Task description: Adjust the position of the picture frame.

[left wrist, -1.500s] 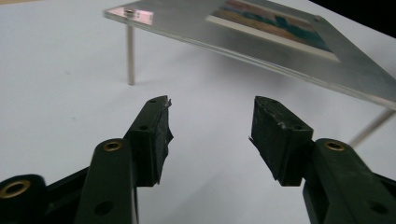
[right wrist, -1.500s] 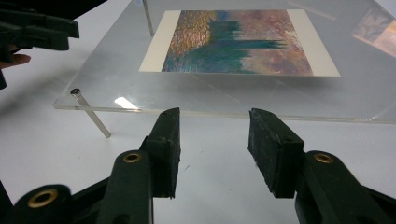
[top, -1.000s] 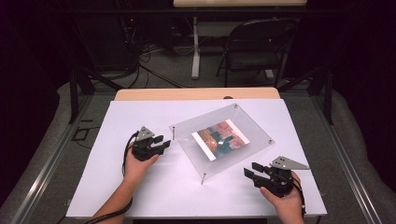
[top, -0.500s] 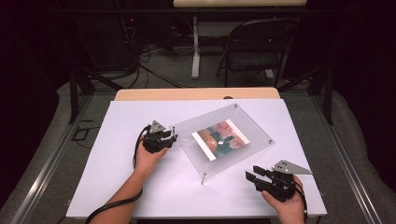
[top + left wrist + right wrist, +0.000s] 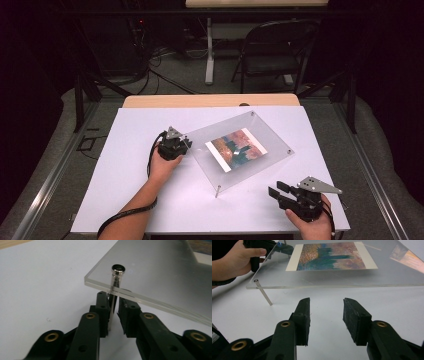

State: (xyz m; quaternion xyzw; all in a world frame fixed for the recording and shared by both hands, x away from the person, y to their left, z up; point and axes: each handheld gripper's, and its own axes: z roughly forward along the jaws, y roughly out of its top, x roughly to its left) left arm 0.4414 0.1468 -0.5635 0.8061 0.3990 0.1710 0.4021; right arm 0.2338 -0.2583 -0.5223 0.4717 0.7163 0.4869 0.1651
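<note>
At the left corner of the clear acrylic frame [image 5: 239, 150], the left gripper [image 5: 184, 143] has just been closing its jaws around a metal standoff pin [image 5: 113, 296].

Its pads pinch the pin below the panel, which sits tilted mid-table on a white sheet [image 5: 130, 200], a colourful print [image 5: 236, 149] inside. Well apart at the near right, the right gripper [image 5: 276, 192] hovers with jaws spread, nothing between them, facing another pin [image 5: 263, 293].
</note>
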